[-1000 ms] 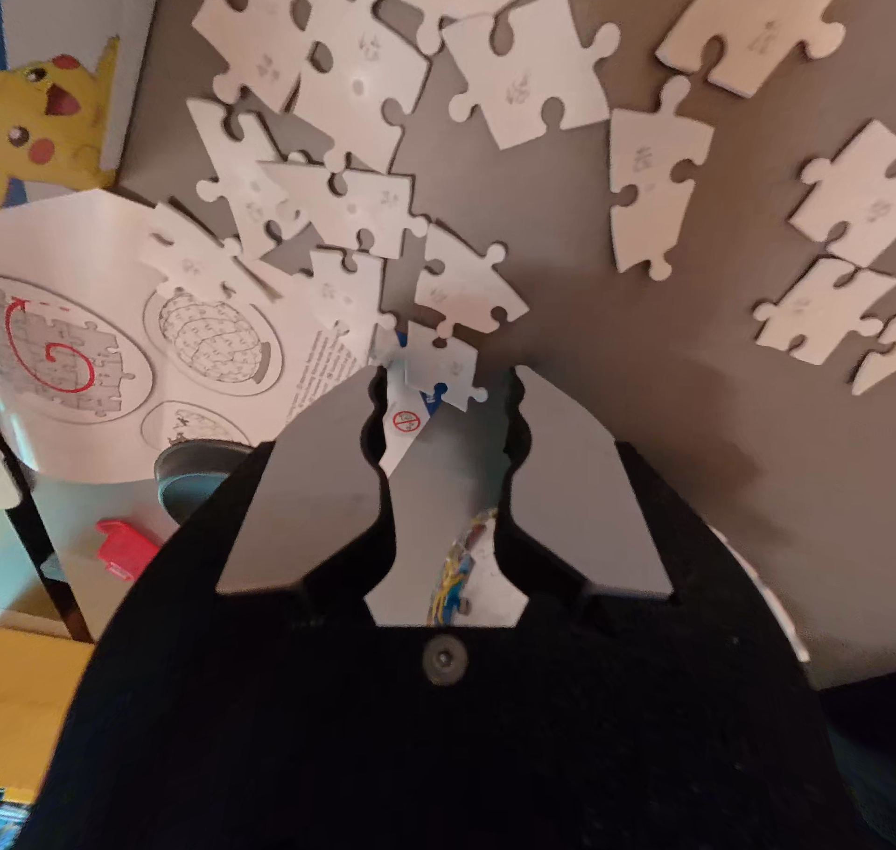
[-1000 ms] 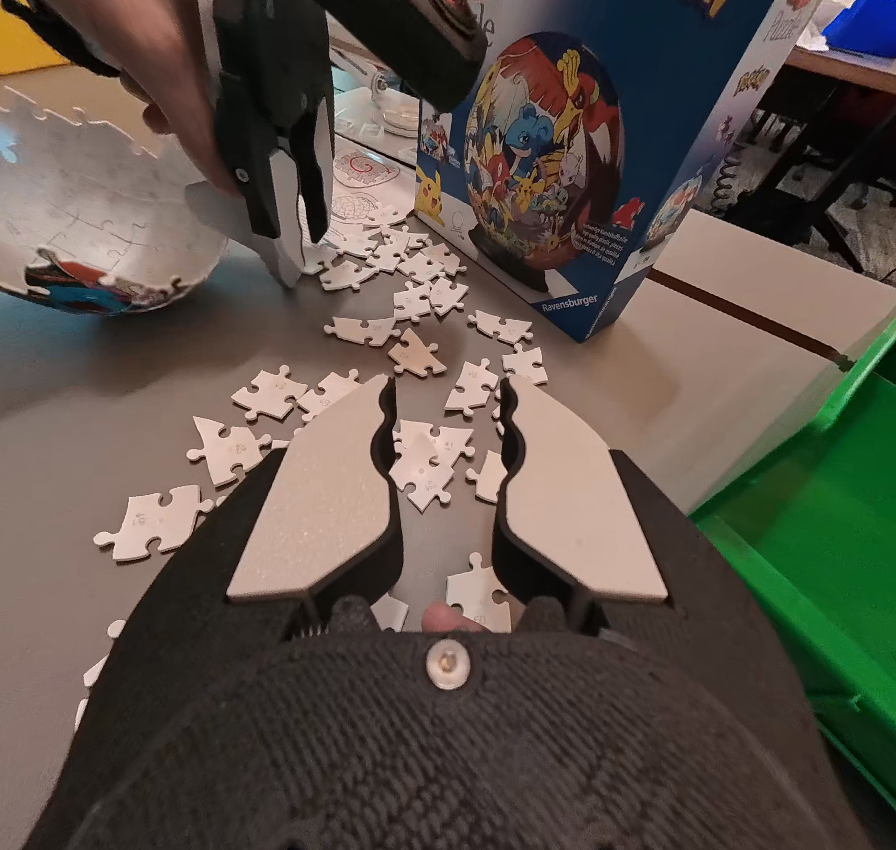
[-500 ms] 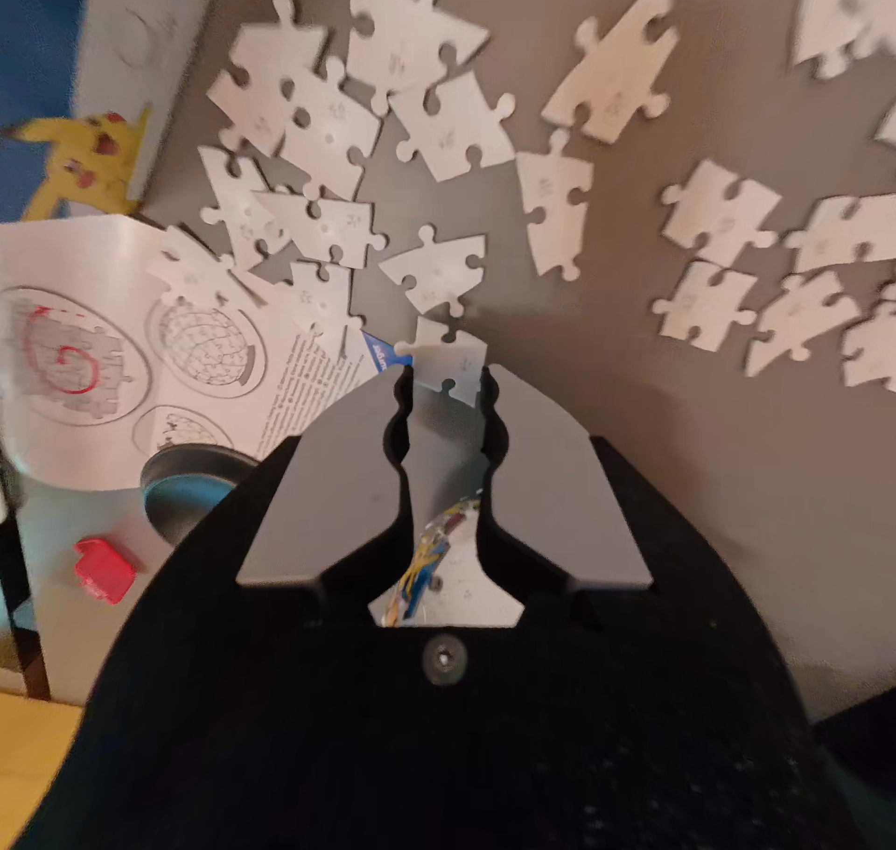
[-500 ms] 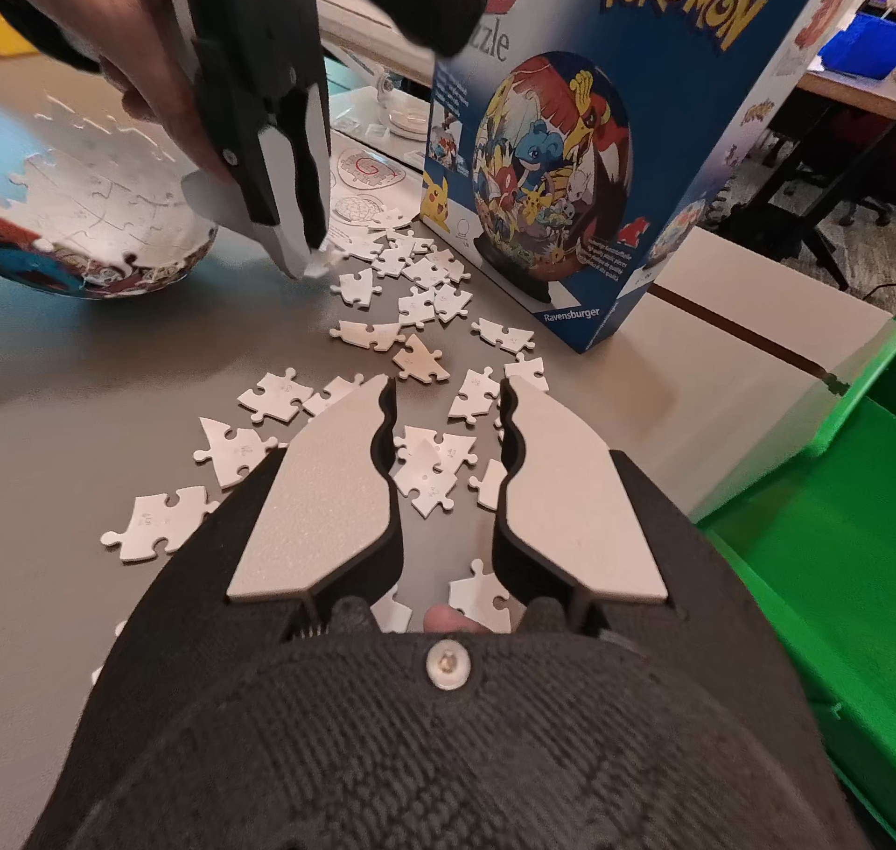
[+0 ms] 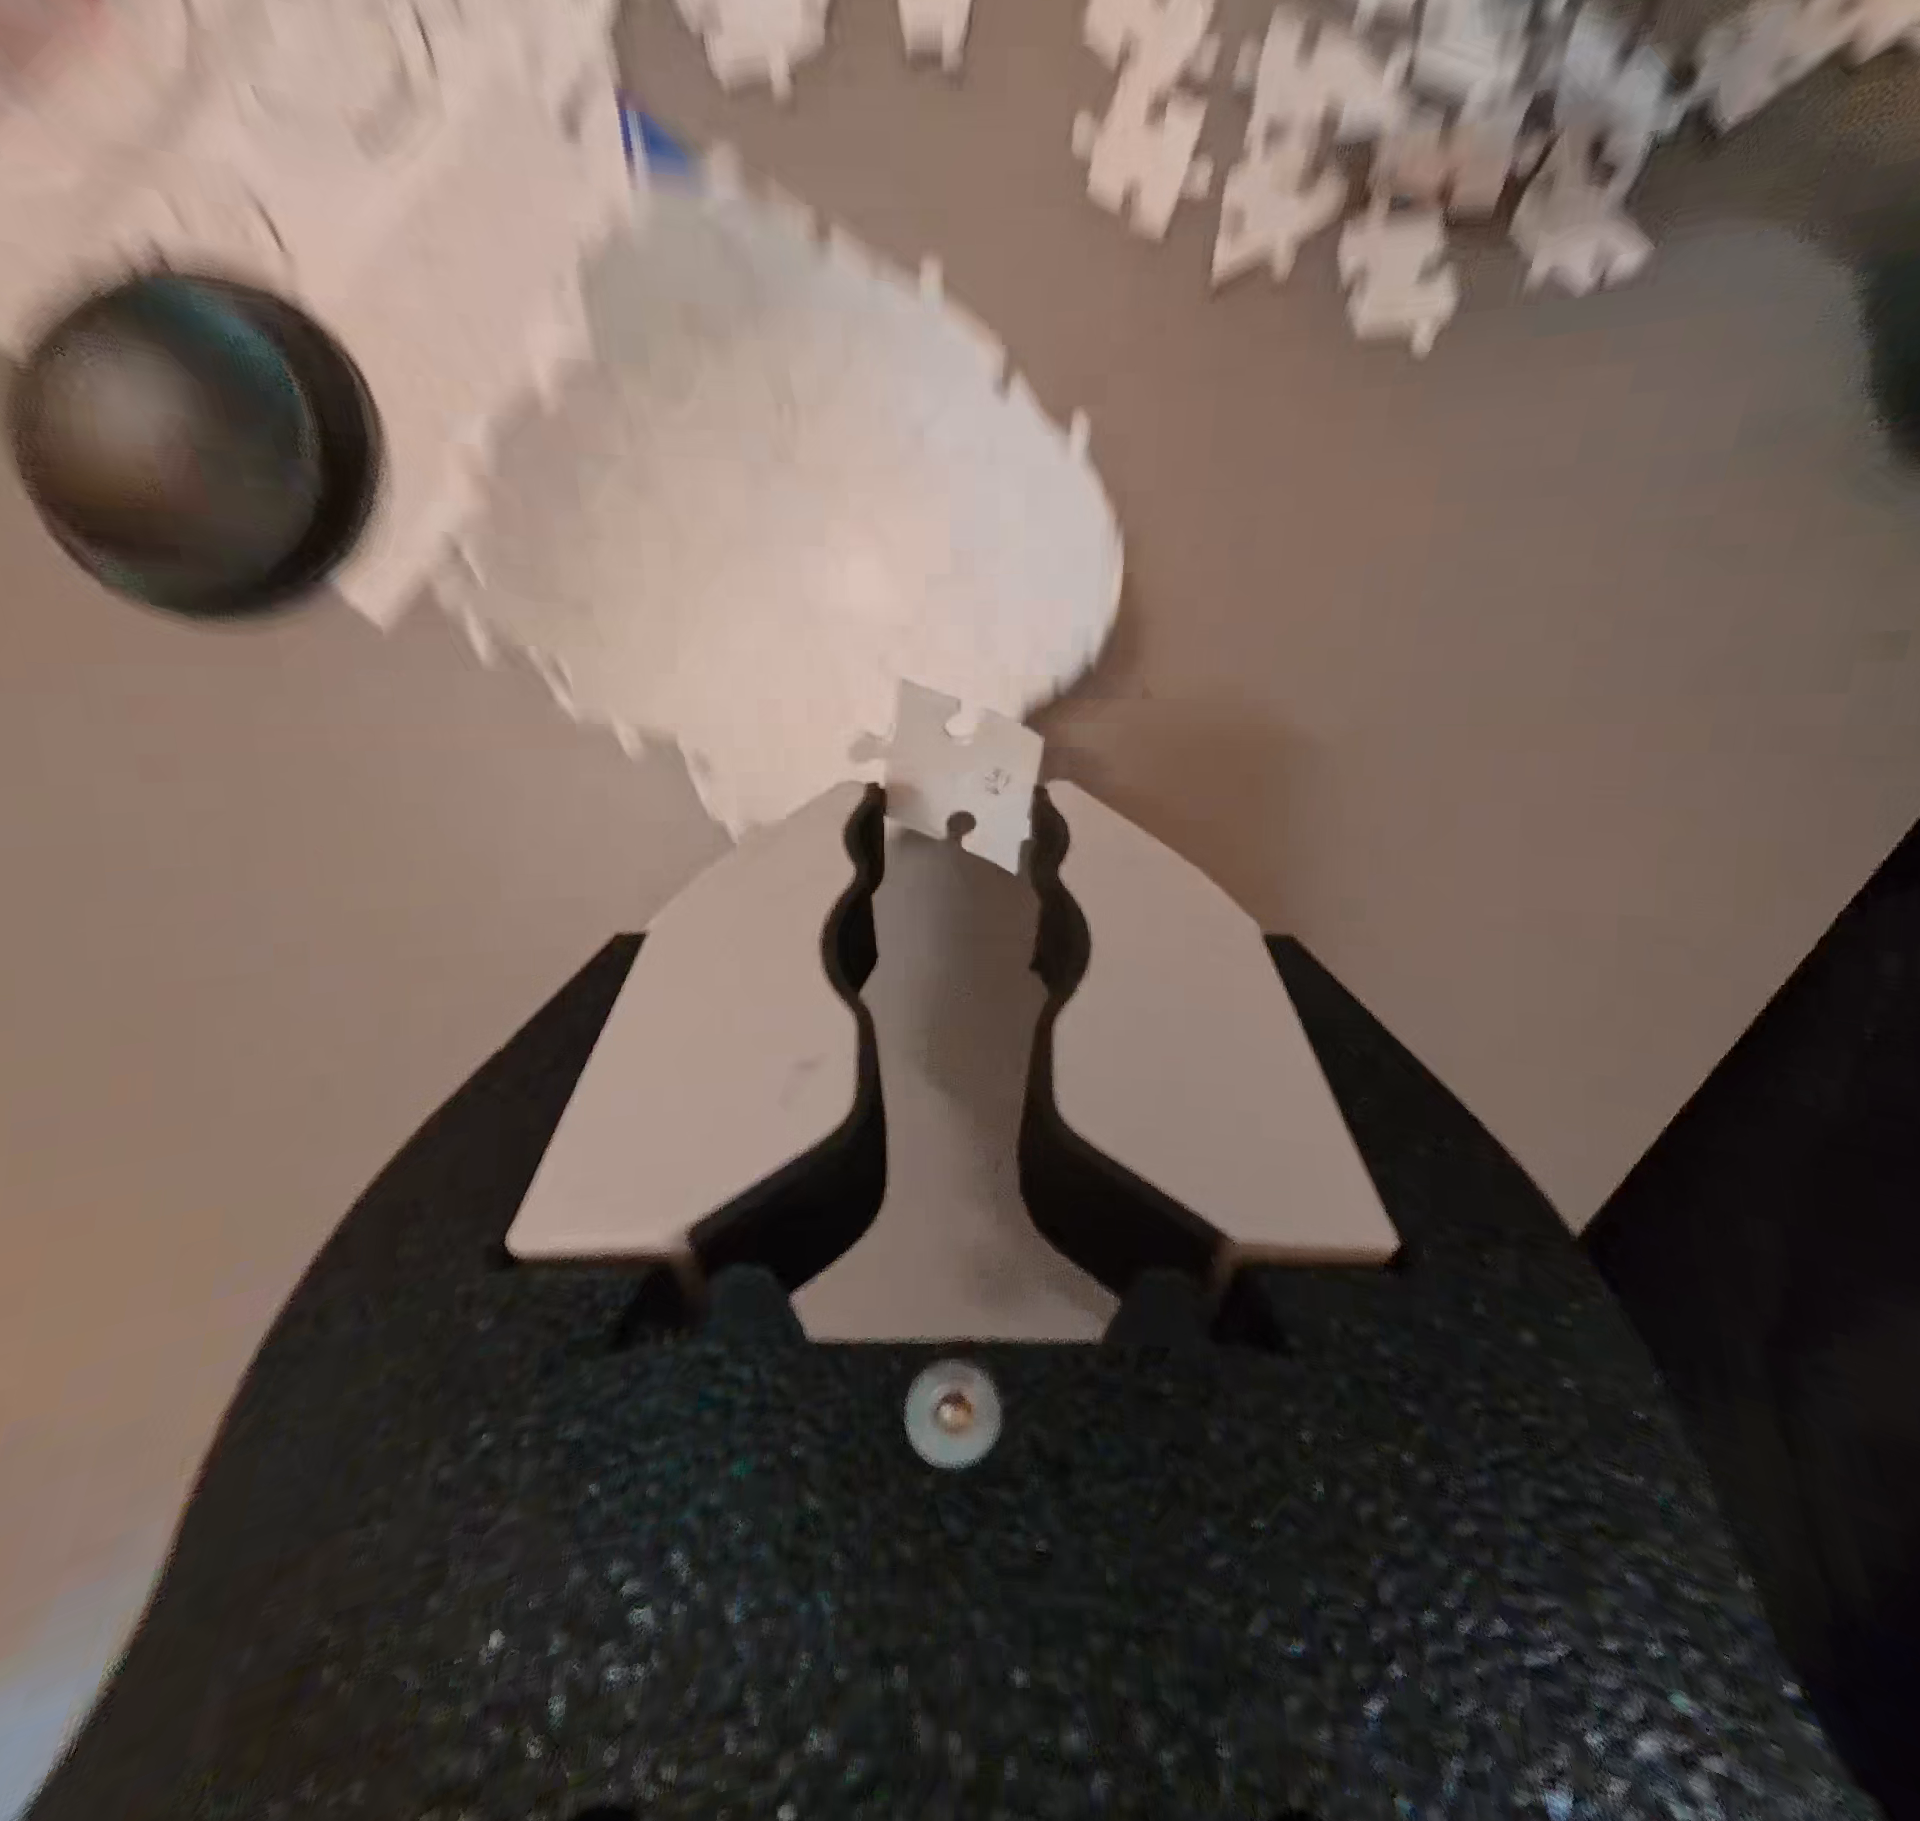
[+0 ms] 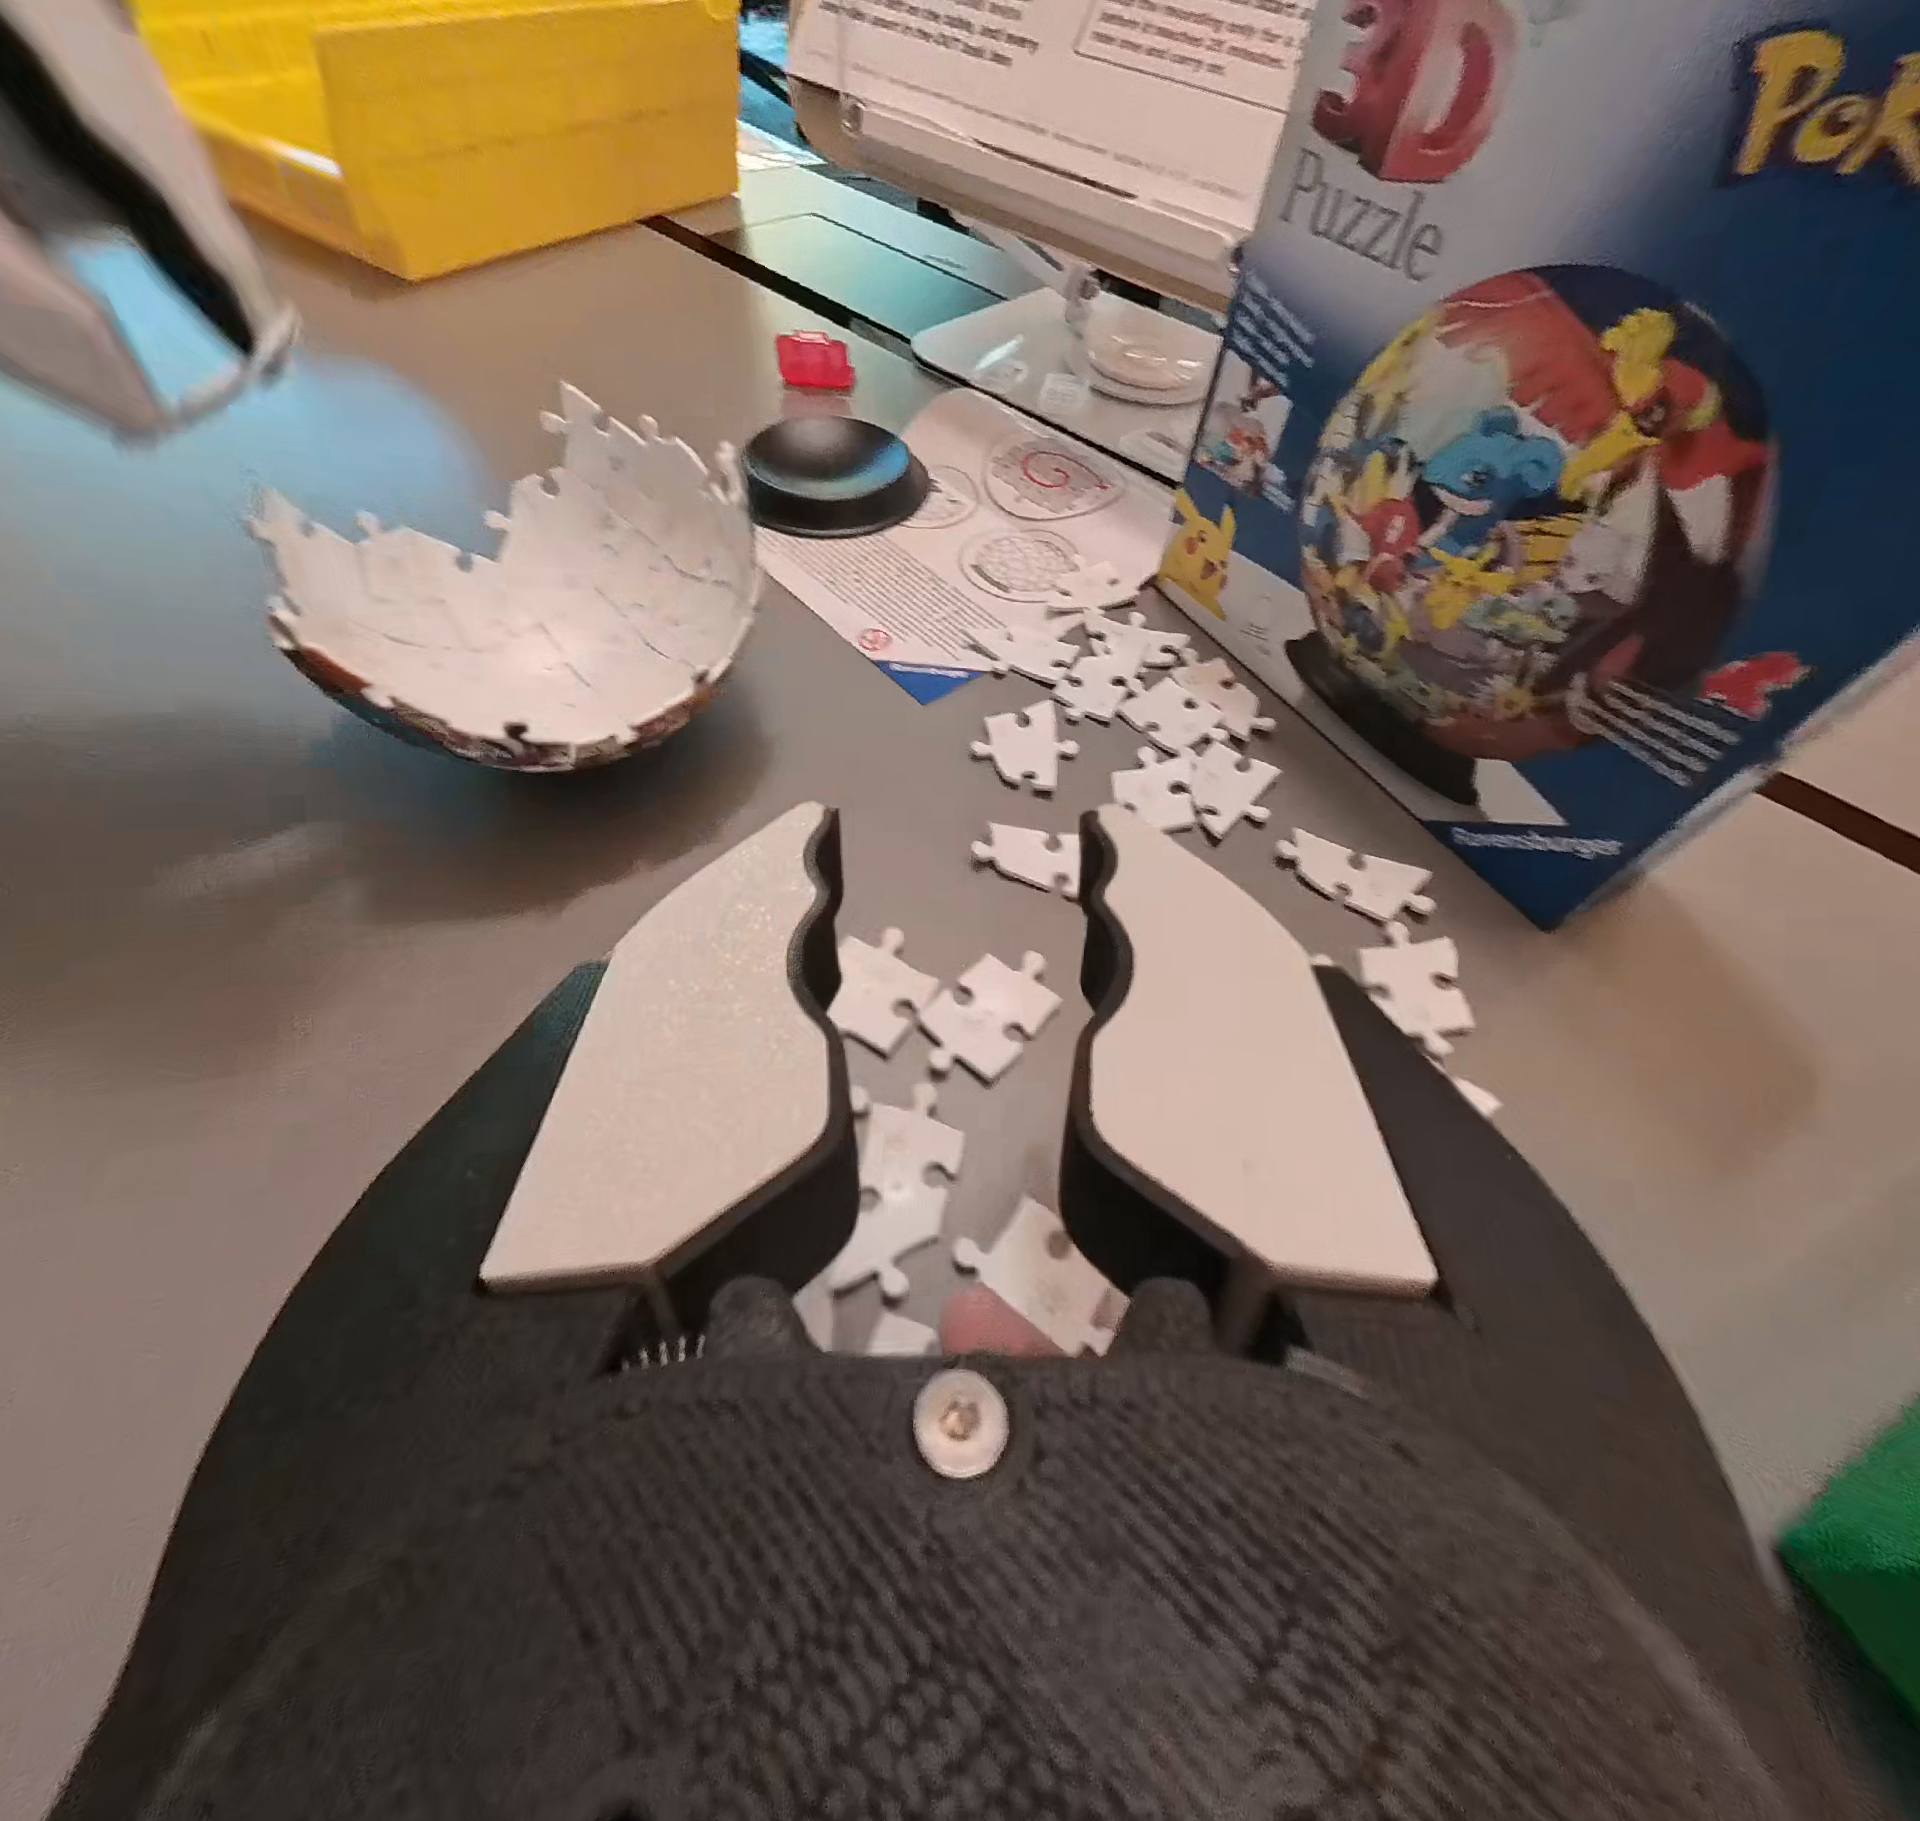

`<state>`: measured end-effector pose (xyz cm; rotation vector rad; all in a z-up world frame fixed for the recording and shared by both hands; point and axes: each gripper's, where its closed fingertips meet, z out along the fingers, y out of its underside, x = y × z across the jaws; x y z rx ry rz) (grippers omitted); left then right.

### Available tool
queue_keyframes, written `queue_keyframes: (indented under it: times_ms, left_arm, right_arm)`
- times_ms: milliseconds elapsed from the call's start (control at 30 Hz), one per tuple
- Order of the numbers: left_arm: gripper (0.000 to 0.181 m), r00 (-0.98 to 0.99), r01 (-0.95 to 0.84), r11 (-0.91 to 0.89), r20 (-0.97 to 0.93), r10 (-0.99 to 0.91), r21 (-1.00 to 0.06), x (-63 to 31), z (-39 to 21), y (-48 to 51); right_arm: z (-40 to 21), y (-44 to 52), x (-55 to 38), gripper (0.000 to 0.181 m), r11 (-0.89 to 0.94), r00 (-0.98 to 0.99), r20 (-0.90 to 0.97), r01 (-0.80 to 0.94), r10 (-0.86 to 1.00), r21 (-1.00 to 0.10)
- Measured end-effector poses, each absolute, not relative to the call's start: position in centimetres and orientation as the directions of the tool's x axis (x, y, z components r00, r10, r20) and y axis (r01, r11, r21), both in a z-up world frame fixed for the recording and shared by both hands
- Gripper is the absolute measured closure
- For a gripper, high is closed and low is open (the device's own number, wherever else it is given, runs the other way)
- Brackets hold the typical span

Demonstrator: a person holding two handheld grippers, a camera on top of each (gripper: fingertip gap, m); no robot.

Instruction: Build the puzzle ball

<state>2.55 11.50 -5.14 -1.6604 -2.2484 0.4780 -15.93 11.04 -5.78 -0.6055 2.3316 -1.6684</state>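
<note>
We see the half-built puzzle ball (image 6: 520, 628) resting on the grey desk (image 6: 208, 940) as an open bowl, its inside matt white and seamed by the joints of the curved pieces, its rim jagged with tabs and notches, a band of printed colour showing along the underside. In the left wrist view it is a pale blurred oval (image 5: 810, 504) beyond the fingertips.

The left gripper (image 5: 958, 807) has its flat grey fingers (image 5: 727, 1044) pinched on a single puzzle piece (image 5: 961, 784), a thin white card shape with a round notch and a small tab, held edgewise at the very tips, near the shell's rim; the blur leaves it unclear whether they touch. In the right wrist view that gripper shows only as a blurred grey and black wedge (image 6: 125, 213) at the upper left, above the shell.

The right gripper (image 6: 958, 821) hangs over the desk with its speckled grey fingers (image 6: 675, 1096) spread apart and nothing between them. Below it lie loose pieces (image 6: 1122, 722), white backs up, scattered flat toward the glossy blue puzzle box (image 6: 1558, 472) that stands upright at the right.

Just behind the shell sits a round black stand (image 6: 831, 478), dished on top, partly on a printed instruction sheet (image 6: 935, 566). Farther back are a small red object (image 6: 816, 358) and a yellow plastic bin (image 6: 468, 109).
</note>
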Motion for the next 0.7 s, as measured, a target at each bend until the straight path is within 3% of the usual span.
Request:
queue_keyframes:
  times_ms: [33, 267, 533, 700]
  left_arm:
    - [0.155, -0.311, 0.857, 0.304, 0.053, 0.949, -0.417, 4.0, -6.6, 12.1]
    - [0.155, -0.428, 0.841, 0.381, -0.04, 0.903, -0.384, 9.3, -11.1, 12.5]
    - [0.155, -0.38, 0.876, 0.319, -0.107, 0.919, -0.362, 9.8, -12.9, 12.3]
    - [0.155, -0.392, 0.851, 0.338, -0.057, 0.918, -0.402, 9.0, -14.1, 13.4]
  right_arm:
    - [-5.7, 10.9, -15.4, 0.137, 0.28, -0.892, 0.047, -0.191, -0.45, -0.941]
    - [-6.6, 9.7, -11.7, 0.135, 0.347, -0.872, 0.002, -0.197, -0.49, -0.917]
    - [-8.7, 6.1, -7.7, 0.132, 0.479, -0.836, -0.03, -0.285, -0.548, -0.83]
    - [-10.6, 5.9, -6.9, 0.15, 0.613, -0.844, -0.18, -0.204, -0.505, -0.763]
